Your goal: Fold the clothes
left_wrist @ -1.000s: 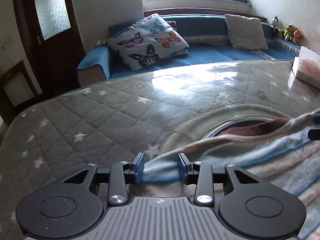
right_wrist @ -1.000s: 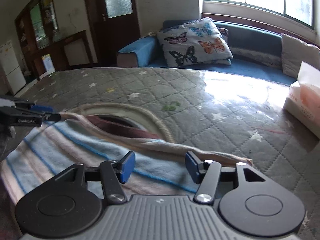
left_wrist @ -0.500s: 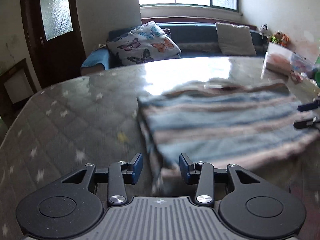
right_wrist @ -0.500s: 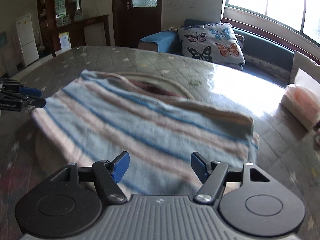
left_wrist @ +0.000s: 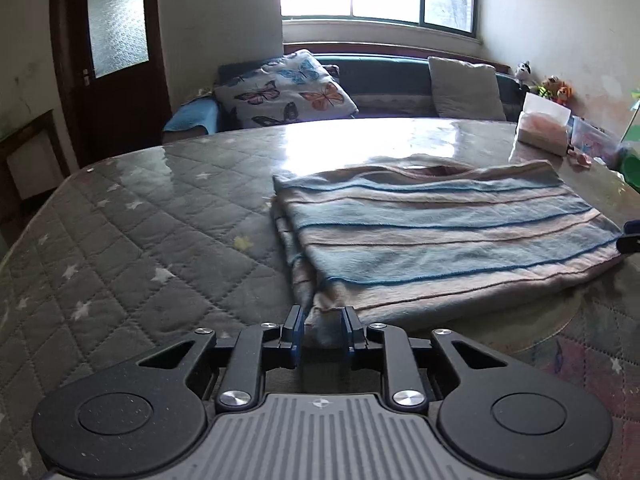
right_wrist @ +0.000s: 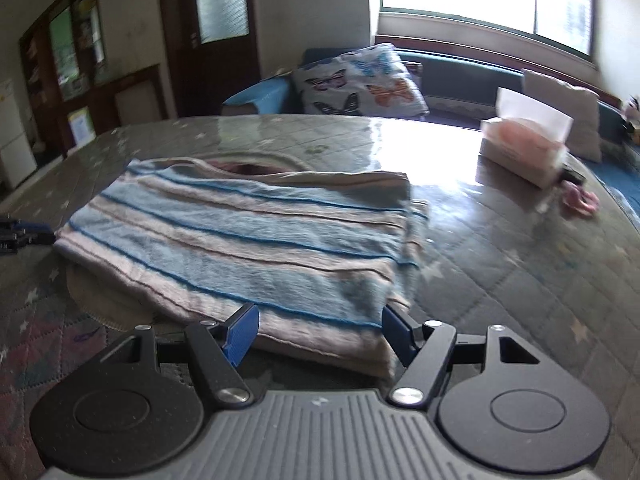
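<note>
Left wrist cam: the left gripper [left_wrist: 320, 330] has its jaws pinched in on the near corner of the striped sweater [left_wrist: 448, 236], a bunched bit of fabric sitting right between the blue pads. The rest of the sweater lies folded flat on the quilted table cover [left_wrist: 132, 240], spreading away from the gripper up and to the right. Its neckline is at the far edge, toward the tissue box [left_wrist: 542, 132]. At the right edge of the frame you can just catch the tip of the right gripper [left_wrist: 630, 238] next to the sweater's right side. Butterfly pillow [left_wrist: 286, 90] on the sofa behind the table.

Right wrist cam: the right gripper [right_wrist: 318, 332] has its jaws spread wide, nothing clamped. The sweater [right_wrist: 248, 240] sits right in front, its near hem lying between the two blue fingers, and whether the pads actually touch it is hard to say. The left gripper [right_wrist: 24, 232] pokes in from the left edge at the sweater's left corner. Tissue box [right_wrist: 528, 148] is well off to the far right. The view is a bit blurry.
</note>
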{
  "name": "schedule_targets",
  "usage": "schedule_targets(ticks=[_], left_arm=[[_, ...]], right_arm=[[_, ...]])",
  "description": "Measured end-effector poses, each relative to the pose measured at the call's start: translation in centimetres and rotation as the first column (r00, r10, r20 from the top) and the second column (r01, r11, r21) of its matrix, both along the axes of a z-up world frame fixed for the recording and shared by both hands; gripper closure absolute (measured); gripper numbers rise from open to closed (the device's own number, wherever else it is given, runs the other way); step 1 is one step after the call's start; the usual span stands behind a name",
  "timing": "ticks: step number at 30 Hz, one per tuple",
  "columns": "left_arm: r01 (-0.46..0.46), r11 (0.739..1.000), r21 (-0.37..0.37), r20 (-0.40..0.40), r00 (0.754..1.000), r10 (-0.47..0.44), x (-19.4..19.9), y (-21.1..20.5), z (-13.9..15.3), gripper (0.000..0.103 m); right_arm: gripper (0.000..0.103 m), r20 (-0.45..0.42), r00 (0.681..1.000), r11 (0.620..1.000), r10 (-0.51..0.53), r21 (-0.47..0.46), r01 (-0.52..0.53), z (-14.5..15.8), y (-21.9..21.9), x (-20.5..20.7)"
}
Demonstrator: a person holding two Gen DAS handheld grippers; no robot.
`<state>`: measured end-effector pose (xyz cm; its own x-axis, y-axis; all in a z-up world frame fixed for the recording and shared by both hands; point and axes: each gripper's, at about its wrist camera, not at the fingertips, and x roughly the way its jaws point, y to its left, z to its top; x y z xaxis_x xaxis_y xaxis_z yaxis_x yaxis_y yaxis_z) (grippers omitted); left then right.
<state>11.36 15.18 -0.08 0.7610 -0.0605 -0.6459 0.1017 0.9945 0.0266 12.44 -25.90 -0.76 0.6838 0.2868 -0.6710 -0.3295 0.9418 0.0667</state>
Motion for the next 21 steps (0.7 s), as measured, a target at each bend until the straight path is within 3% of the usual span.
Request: schedule_targets(ticks=[3,5,7,11,12,15,21], left_arm=[[0.004,1.000,-0.002,-0.002,1.000,-0.004,0.2,-0.1,-0.3,0.085],[0.007,1.000,-0.004,-0.003,1.000,-0.007,0.3,-0.2,-0.5,0.096],[0.007,1.000,-0.006,-0.003,1.000,-0.007,0.3,-0.3,-0.6,0.101],[-0.013,1.000,-0.014,0.001,1.000,0.013,-0.2,-0.3,-0.5,0.103],[-0.019,1.000,-0.017,0.002,1.000,0.019,-0.4,-0.3,-0.4,0.103],[-0.030,0.999,-0.028,0.004,1.000,0.030,-1.0,-0.4,-0.2,0.103],[-0.041,0.998,-0.036,0.015,0.999,0.042,-3.1,-0.6,0.6,0.103]], right_arm=[[0.035,-0.001,0.999,0.998,-0.049,0.032,0.049,0.0,-1.4,-0.3],[0.037,-0.010,0.997,0.996,-0.072,0.049,0.073,-0.2,-1.9,-0.4],[0.041,-0.025,0.995,0.993,-0.097,0.072,0.098,-0.6,-2.7,-0.5],[0.059,-0.062,0.991,0.984,-0.122,0.120,0.128,-1.5,-3.8,-0.5],[0.070,-0.071,0.990,0.982,-0.123,0.133,0.131,-1.7,-4.0,-0.4],[0.092,-0.082,0.988,0.977,-0.131,0.159,0.143,-1.9,-4.4,-0.4],[0.095,-0.060,0.987,0.975,-0.147,0.162,0.155,-1.2,-5.5,-1.6]])
